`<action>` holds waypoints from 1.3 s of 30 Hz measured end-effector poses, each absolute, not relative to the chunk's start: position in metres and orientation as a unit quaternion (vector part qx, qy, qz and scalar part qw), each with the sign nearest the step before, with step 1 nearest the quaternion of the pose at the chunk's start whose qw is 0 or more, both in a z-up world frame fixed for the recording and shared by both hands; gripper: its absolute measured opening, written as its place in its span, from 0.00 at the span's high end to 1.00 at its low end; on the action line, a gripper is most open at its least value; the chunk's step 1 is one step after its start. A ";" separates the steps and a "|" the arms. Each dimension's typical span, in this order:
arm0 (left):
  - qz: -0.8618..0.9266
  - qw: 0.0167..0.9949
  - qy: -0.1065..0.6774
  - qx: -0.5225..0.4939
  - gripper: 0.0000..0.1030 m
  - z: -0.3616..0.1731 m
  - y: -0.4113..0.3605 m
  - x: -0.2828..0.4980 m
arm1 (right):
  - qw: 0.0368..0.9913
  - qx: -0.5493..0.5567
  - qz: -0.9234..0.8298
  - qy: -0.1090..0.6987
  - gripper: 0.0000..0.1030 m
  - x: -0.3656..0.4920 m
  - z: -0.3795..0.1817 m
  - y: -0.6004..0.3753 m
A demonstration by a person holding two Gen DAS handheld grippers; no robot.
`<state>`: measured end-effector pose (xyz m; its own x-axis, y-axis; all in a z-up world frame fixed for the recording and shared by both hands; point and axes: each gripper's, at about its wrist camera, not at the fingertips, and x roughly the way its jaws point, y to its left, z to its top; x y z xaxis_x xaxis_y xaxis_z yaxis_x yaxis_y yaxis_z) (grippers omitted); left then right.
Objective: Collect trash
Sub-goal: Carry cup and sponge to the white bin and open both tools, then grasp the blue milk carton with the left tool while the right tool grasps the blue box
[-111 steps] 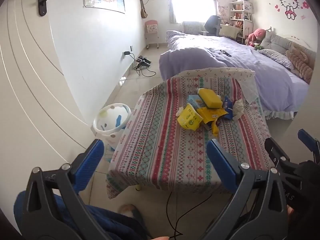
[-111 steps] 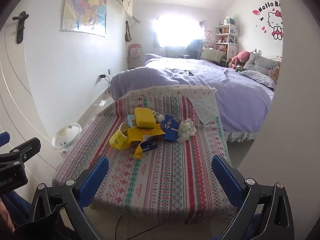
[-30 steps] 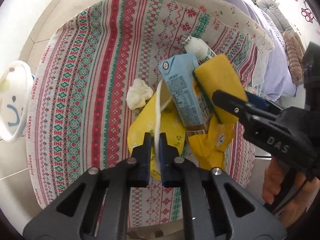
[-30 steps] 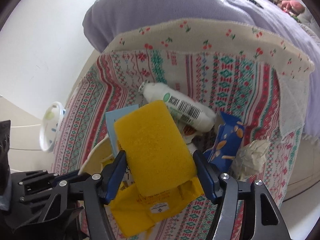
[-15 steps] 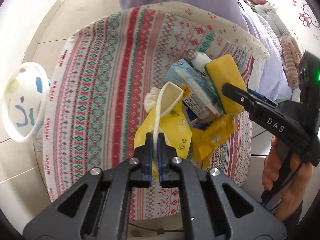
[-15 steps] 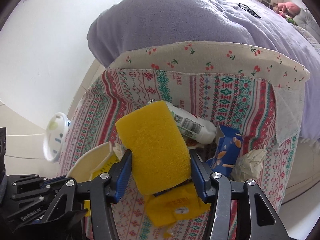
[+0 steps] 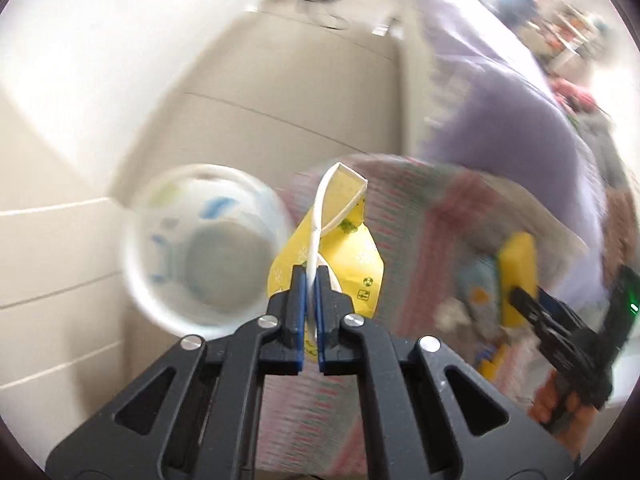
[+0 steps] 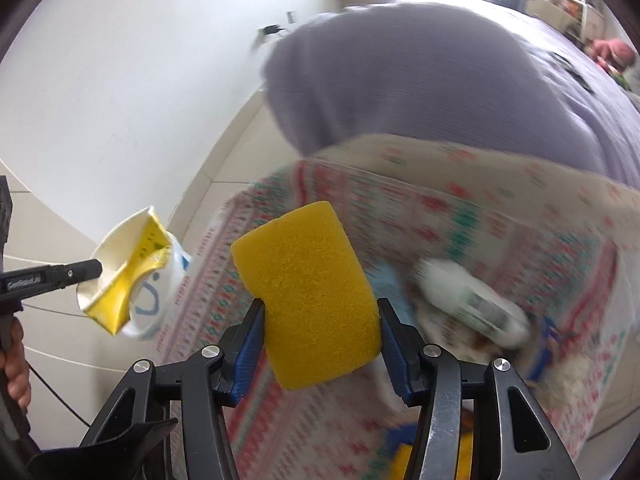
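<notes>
Yellow sponge [image 8: 310, 300], porous and rounded; yellow paper cup [image 7: 340, 248] crushed flat.

Left wrist view: rides on the left gripper [image 7: 311, 300], facing steeply down along its fingers – close over the white bin [image 7: 204, 248] on the floor, at the patterned tablecloth's [image 7: 432, 216] edge.
Right wrist view: rides on the right gripper [image 8: 320, 336], tilted down at the tablecloth [image 8: 480, 216], with the purple bed [image 8: 420, 80] beyond (both views blurred).
Shared: bin [image 8: 152, 300], tablecloth, bed [image 7: 520, 120] – each view catches the other gripper.
</notes>
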<state>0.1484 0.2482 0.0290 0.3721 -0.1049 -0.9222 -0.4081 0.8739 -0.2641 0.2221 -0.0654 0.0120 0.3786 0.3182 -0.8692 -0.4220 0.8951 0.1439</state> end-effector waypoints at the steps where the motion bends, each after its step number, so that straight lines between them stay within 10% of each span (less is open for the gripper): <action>1: 0.107 0.792 0.552 -0.238 0.95 0.025 0.259 0.147 | 0.825 -0.051 0.234 0.512 0.47 0.225 0.009 -0.047; 24: 0.188 0.741 0.574 -0.292 0.94 -0.036 0.343 0.136 | 0.746 0.024 0.331 0.577 0.41 0.212 -0.107 0.172; 28: 0.185 0.738 0.578 -0.295 0.70 -0.038 0.341 0.137 | 0.757 0.004 0.323 0.569 0.31 0.212 -0.120 0.185; 39: 0.152 0.765 0.555 -0.291 0.70 0.000 0.310 0.139 | 0.779 -0.029 0.322 0.537 0.31 0.193 -0.051 0.116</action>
